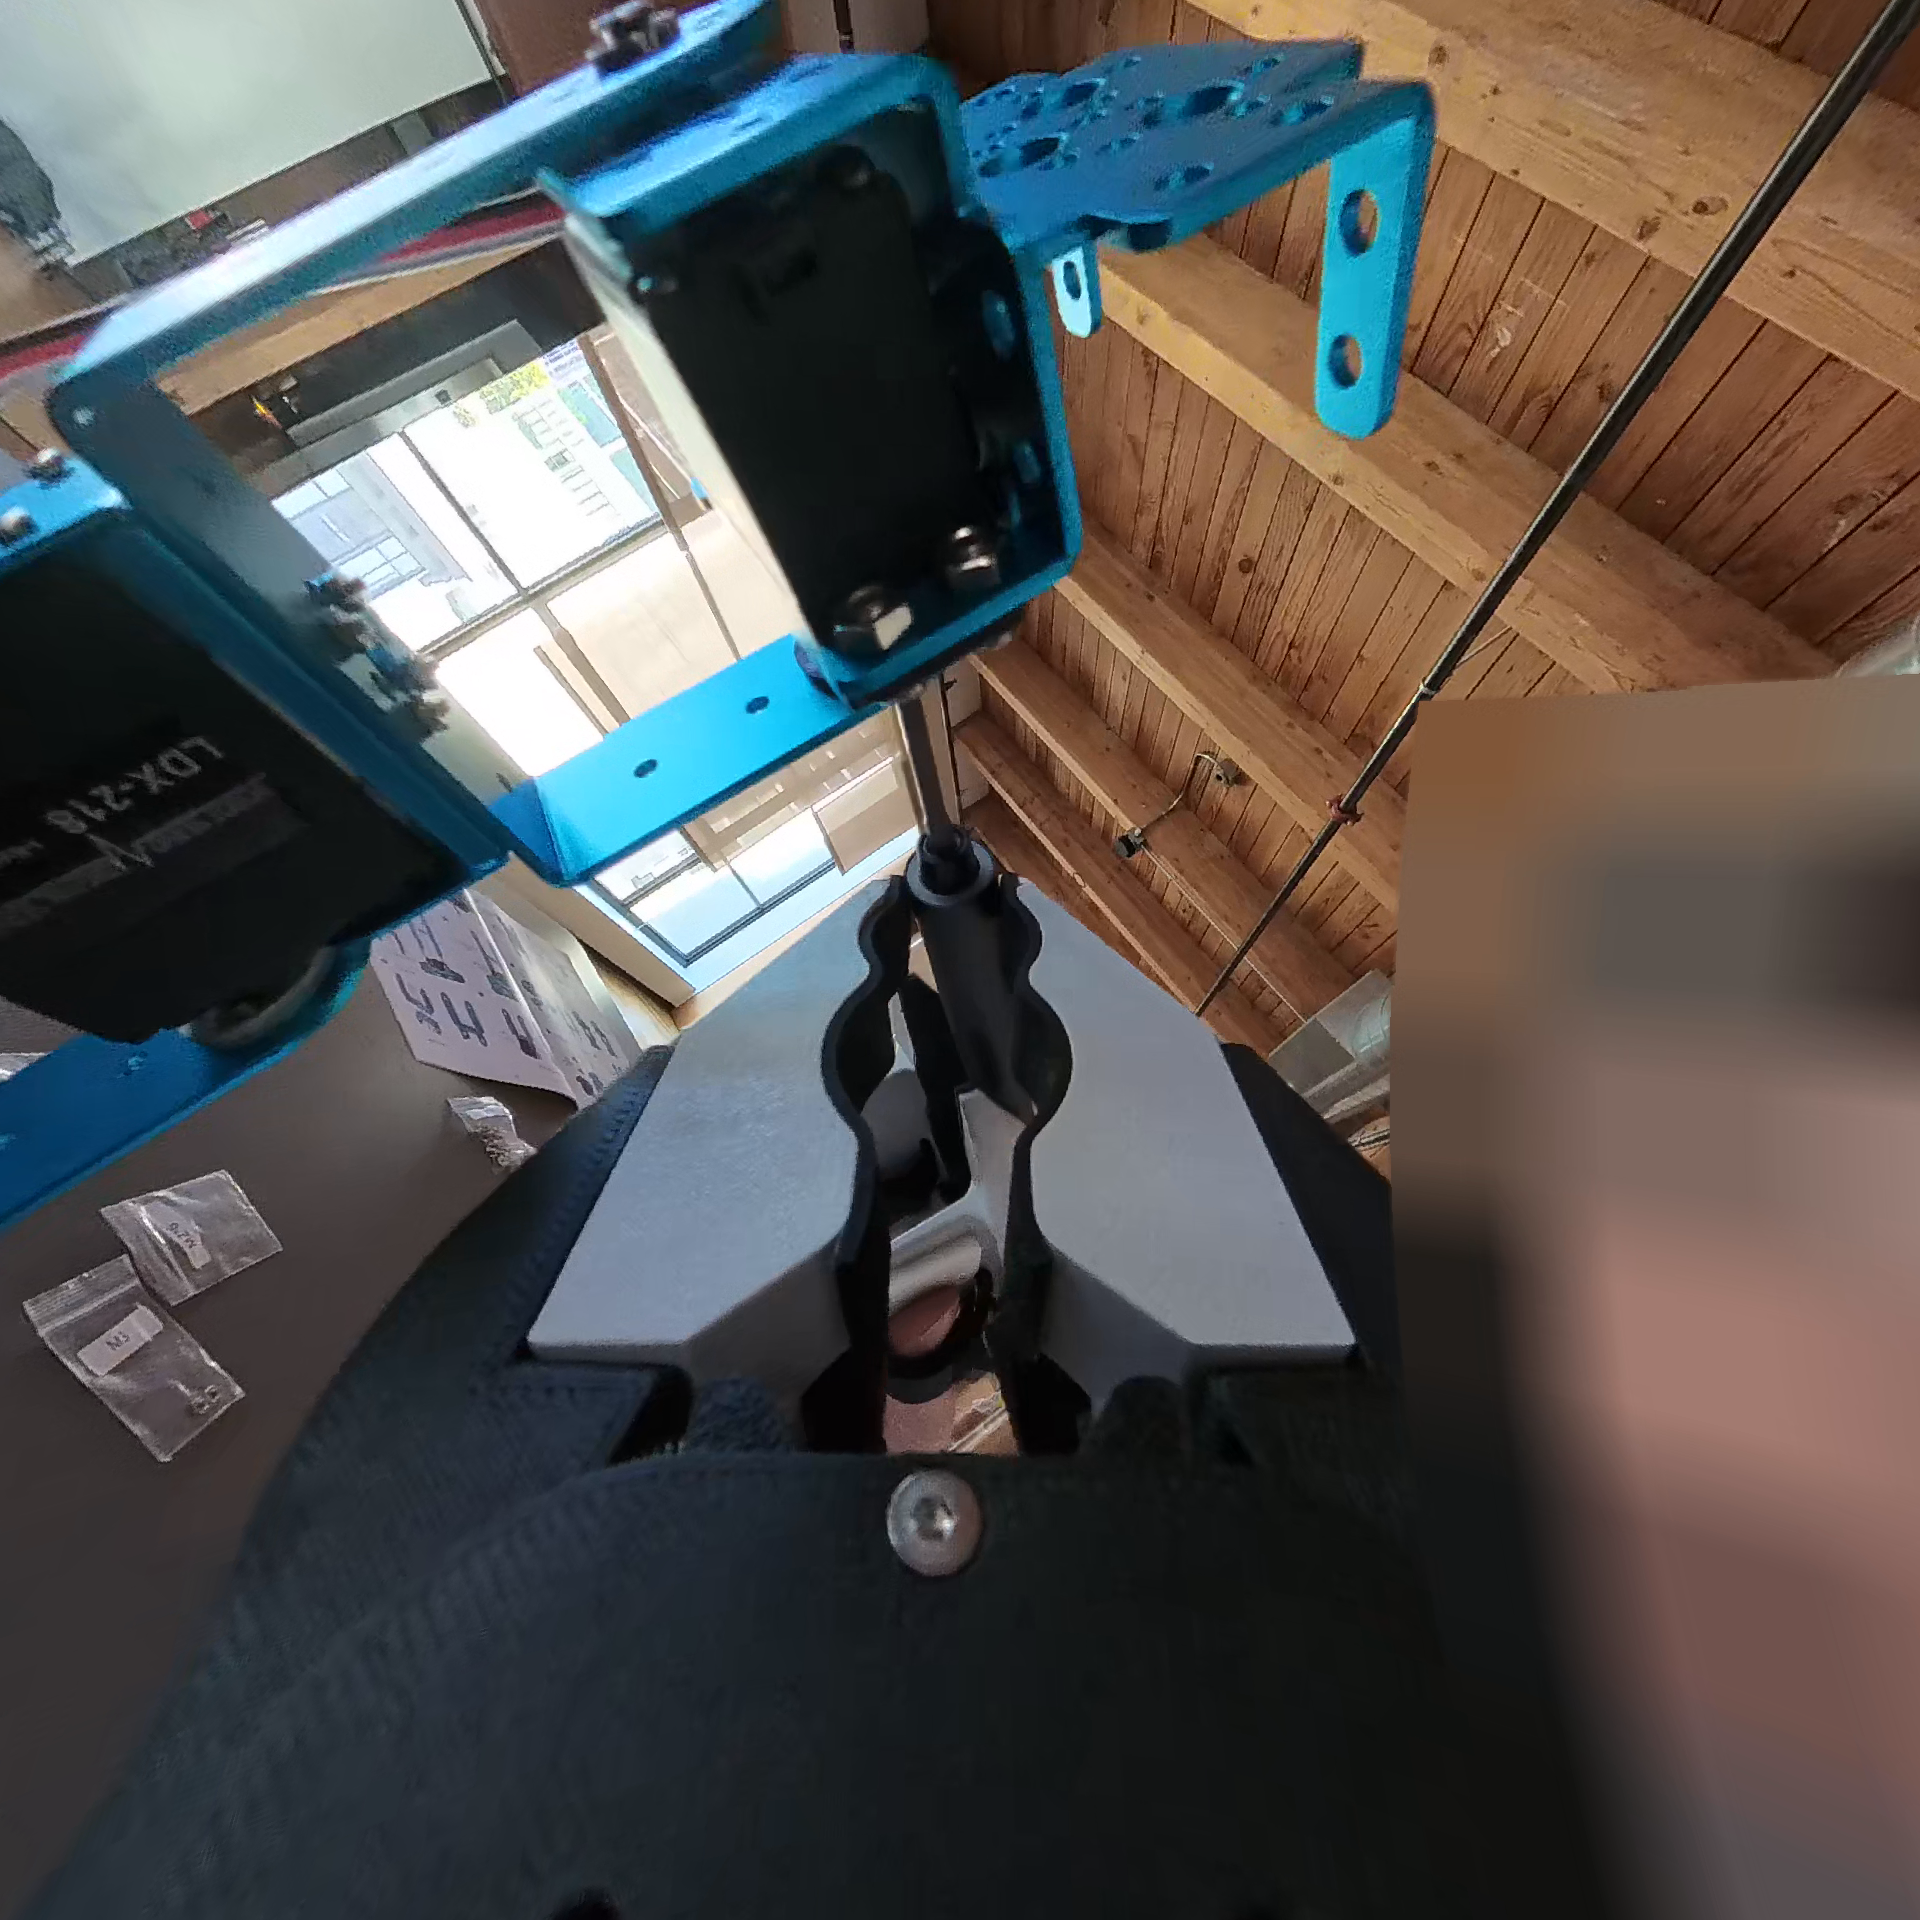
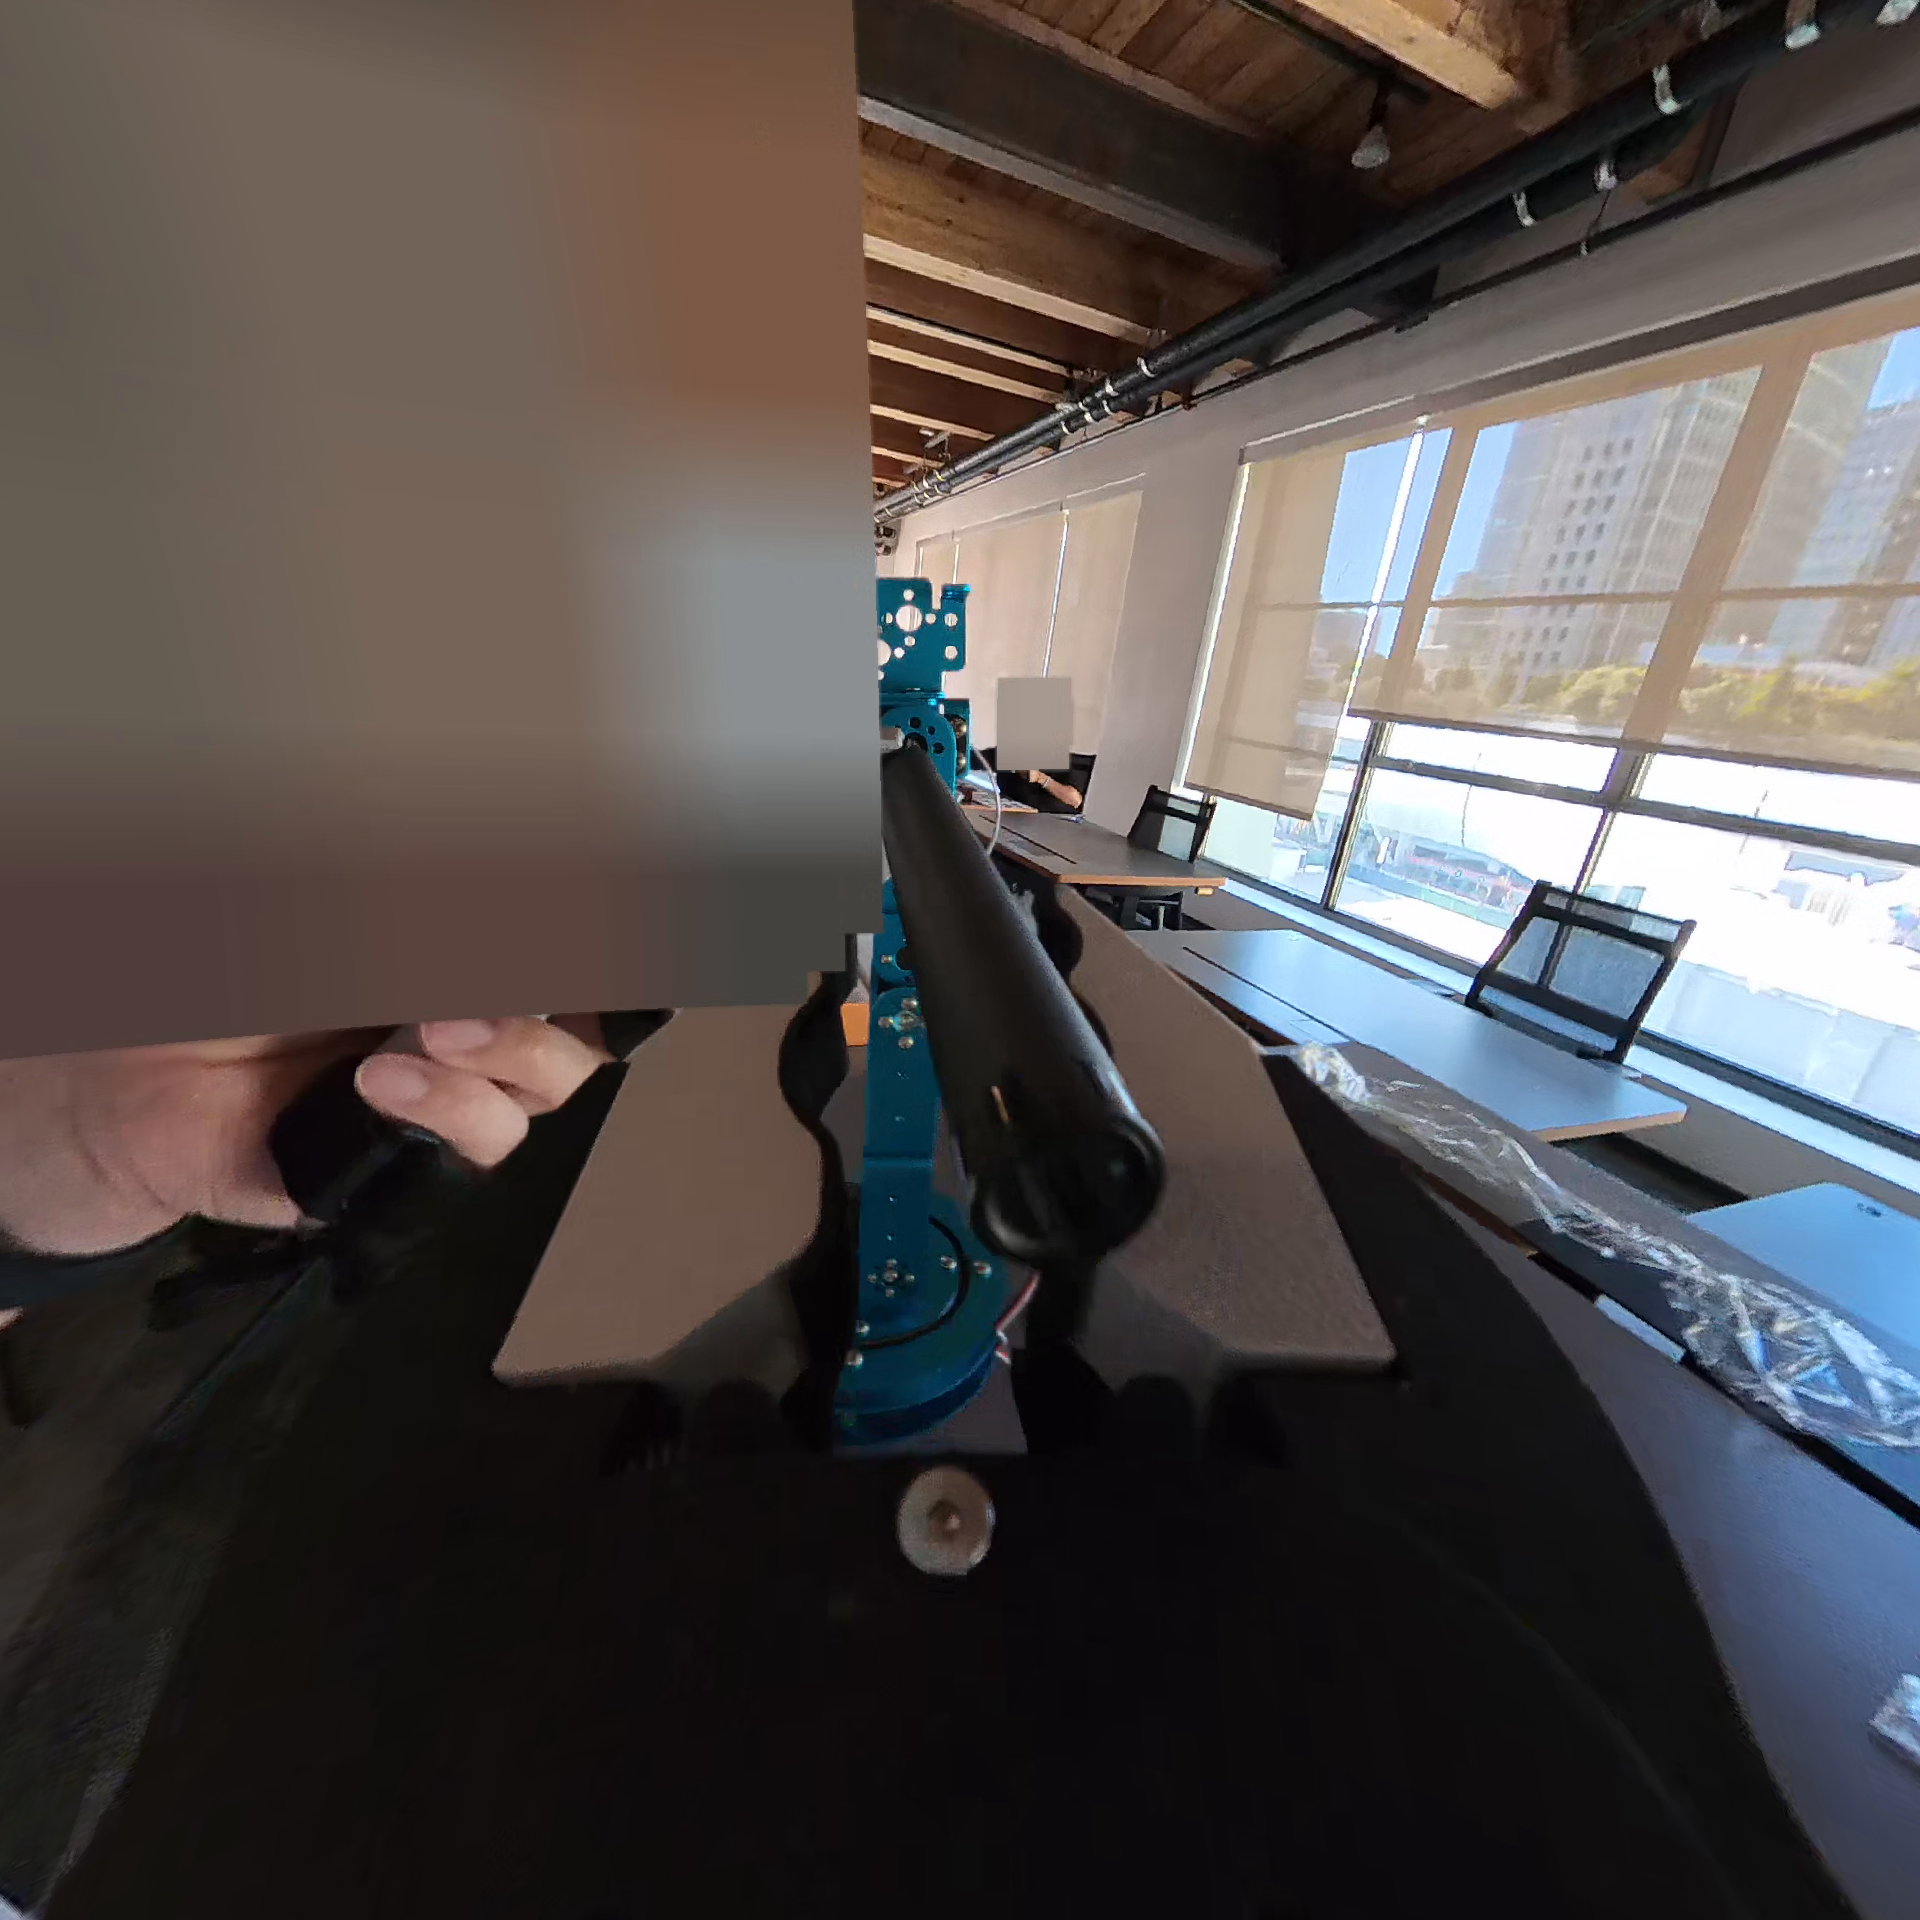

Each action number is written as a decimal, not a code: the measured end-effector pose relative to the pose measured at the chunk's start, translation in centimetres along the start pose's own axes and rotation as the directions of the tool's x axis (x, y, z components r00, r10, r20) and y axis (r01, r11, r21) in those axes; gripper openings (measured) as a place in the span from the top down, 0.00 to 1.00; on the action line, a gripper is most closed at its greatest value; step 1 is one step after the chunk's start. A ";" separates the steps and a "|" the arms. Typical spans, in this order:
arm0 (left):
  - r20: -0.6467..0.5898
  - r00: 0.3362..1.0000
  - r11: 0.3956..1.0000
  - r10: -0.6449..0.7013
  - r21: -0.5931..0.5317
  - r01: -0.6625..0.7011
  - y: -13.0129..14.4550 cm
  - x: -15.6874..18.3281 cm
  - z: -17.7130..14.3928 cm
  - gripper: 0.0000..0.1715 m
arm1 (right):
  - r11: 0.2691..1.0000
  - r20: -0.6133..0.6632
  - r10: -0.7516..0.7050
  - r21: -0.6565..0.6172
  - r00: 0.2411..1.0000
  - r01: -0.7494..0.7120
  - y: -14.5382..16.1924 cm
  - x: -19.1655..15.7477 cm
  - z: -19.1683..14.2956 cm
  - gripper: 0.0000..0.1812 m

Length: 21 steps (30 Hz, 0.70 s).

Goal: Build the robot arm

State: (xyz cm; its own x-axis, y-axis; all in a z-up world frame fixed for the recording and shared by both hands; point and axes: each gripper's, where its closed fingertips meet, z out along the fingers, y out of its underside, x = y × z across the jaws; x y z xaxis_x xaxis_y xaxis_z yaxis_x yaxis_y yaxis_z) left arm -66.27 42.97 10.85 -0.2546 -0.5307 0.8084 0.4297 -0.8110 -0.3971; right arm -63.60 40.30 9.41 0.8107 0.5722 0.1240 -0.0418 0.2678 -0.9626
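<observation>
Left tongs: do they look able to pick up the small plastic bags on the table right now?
Probably not. The left tongs are shut on a screwdriver whose shaft reaches up to the blue bracket, and the plastic bags lie off to the side on the table.

Both grippers tilt upward, the left gripper (image 1: 940,1049) clamped on a screwdriver handle, the right gripper (image 2: 935,1122) closed around another black handle.
</observation>
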 end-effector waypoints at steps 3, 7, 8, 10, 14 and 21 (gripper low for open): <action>0.001 1.000 1.000 -0.003 0.000 0.003 0.0 0.0 -0.1 0.91 | 0.993 -0.014 -0.116 0.001 0.993 0.116 -0.4 0.7 -1.0 0.80; 0.009 1.000 1.000 -0.005 0.002 0.005 0.0 -0.2 -0.2 0.91 | 0.944 0.052 -0.330 -0.013 0.943 0.331 -1.3 0.6 -2.1 0.81; 0.005 1.000 1.000 -0.014 0.004 0.014 0.0 -0.2 -0.2 0.91 | 0.923 0.072 -0.378 -0.047 0.923 0.381 -1.0 0.6 -2.2 0.82; 0.000 1.000 1.000 -0.020 0.007 0.020 -0.1 -0.1 -0.1 0.91 | 0.880 0.116 -0.456 -0.092 0.882 0.467 -0.4 0.5 -2.3 0.86; -0.008 0.999 0.999 -0.032 0.014 0.032 -0.2 0.0 -0.3 0.91 | 0.830 0.139 -0.539 -0.081 0.831 0.551 -0.6 -0.4 -2.4 0.91; -0.007 1.000 0.999 -0.029 0.029 0.030 -0.5 0.1 -0.4 0.91 | 0.849 0.143 -0.495 -0.132 0.857 0.512 -0.5 -0.6 -2.1 0.91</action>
State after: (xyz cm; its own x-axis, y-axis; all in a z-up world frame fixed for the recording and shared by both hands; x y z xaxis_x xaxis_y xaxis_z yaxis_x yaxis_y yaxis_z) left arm -66.83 43.28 10.94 -0.2735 -0.5084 0.8165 0.4468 -0.8189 -0.3603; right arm -62.88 38.17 9.30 0.6321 0.4684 0.6173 0.4572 0.4177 -0.7851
